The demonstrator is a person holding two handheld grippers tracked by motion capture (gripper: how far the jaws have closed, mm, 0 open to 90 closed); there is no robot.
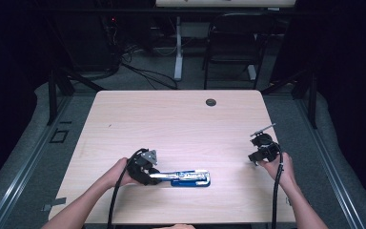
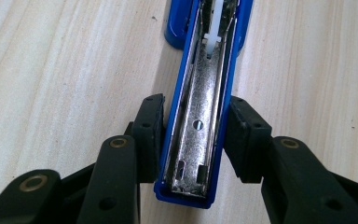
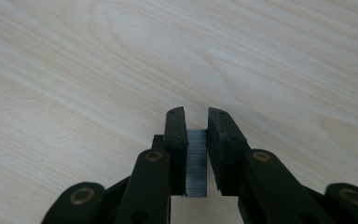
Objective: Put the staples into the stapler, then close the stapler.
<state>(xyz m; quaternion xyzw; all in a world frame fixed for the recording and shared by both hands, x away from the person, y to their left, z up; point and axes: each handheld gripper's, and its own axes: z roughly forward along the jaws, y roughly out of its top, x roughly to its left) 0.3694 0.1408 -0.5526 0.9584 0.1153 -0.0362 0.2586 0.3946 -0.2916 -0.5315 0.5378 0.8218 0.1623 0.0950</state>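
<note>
Left gripper (image 2: pixel 193 135) clamped the opened blue stapler (image 2: pixel 200 116) between its jaws on the table (image 1: pixel 171 119), right gripper (image 3: pixel 196 140) pinched a staple strip (image 3: pixel 196 163) well apart, loading judged not yet done.

Stapler (image 2: pixel 200 116) far end cut off by top edge in left gripper view. Staple strip (image 3: pixel 196 163) sides hidden behind pads; individual staples too fine to count.
</note>
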